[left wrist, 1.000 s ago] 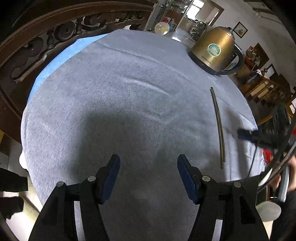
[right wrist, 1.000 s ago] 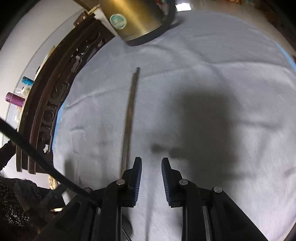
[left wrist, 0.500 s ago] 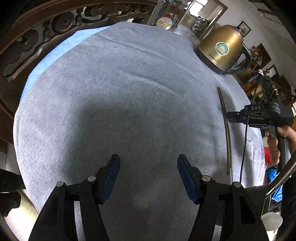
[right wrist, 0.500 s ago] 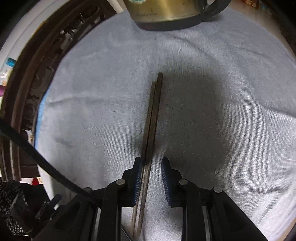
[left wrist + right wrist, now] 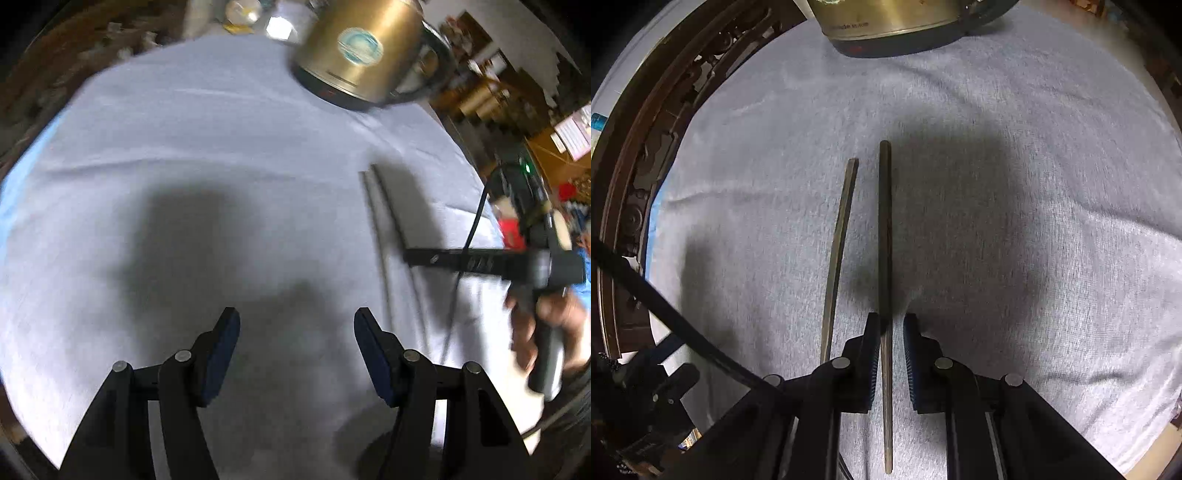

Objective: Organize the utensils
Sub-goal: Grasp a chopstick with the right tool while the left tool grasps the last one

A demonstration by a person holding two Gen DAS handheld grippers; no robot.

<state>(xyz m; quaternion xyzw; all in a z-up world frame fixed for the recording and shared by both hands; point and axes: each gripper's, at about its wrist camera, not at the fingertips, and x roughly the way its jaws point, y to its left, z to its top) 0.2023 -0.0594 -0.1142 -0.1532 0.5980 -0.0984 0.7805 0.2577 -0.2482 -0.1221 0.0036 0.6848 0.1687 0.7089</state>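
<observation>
Your right claw [image 5: 889, 334] has just been narrowing around one chopstick [image 5: 885, 236], which runs lengthwise between its jaws, pads not visibly pressing. The second chopstick [image 5: 837, 254] lies just left on the cloth-covered surface [image 5: 1034, 221]. Your left claw [image 5: 296, 325] stands wide, empty. A kettle [image 5: 886, 26] sits beyond; no container shows.

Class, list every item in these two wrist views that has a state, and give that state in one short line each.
Left tongs: open, empty, above the cloth.
Right tongs: have just been closing around one chopstick; a gap shows at the right pad.
Dark wooden chopstick between the tongs: raised above its shadow.
Second dark wooden chopstick: lying flat, outside the tongs.
Gold electric kettle: upright.
Grey tablecloth: spread, lightly creased.
</observation>
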